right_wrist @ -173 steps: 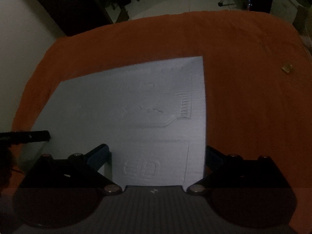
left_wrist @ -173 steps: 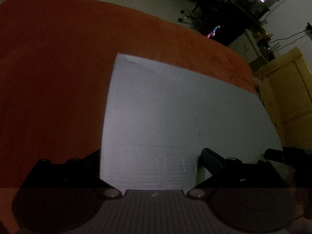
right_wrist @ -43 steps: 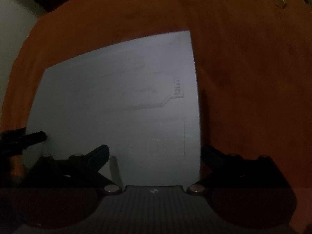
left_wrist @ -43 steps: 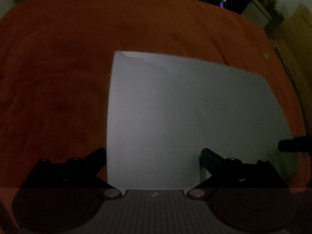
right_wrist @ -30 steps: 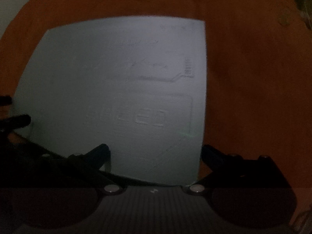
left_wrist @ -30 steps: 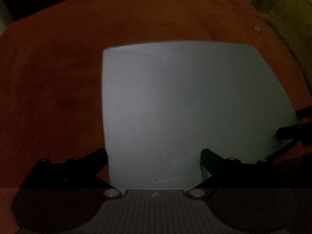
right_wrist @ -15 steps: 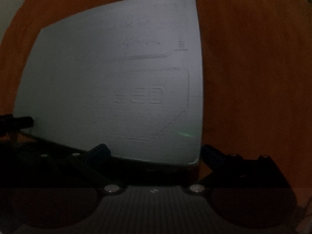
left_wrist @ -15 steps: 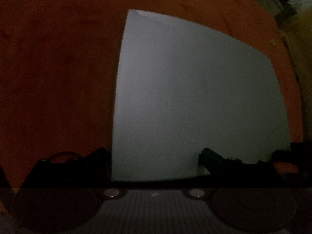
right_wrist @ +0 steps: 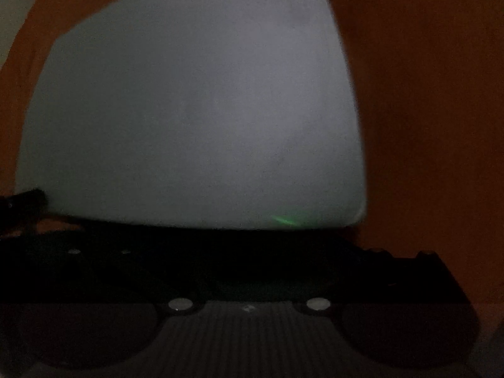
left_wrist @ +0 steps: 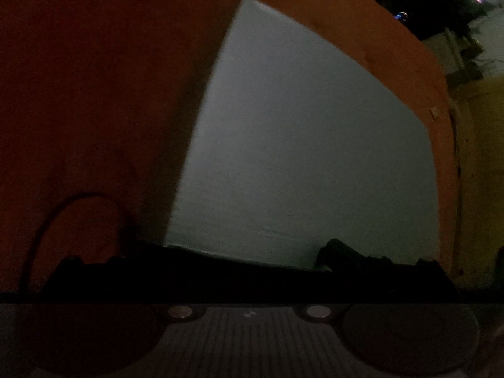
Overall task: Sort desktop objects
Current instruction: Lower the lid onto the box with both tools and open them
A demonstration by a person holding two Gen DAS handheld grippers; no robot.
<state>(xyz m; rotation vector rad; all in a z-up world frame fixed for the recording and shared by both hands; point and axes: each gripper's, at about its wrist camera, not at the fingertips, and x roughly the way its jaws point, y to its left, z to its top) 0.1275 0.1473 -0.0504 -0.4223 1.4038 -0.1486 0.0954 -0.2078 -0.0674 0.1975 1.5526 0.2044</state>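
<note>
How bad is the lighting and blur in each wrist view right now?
Left wrist view: very dim, grainy; the white board is the only bright area, the orange cloth falls into shadow. Right wrist view: equally dark, the board soft and blurred, with a small green glint near its lower edge.

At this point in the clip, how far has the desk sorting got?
Done: nothing visibly sorted; no bin or pile is in view. In hand: the white foam board fills both wrist views, tilted above the orange cloth, with the left gripper and right gripper at its near edge; the dim light hides their grip. Left: setting the board down. A small scrap sits near the cloth's edge.
</note>
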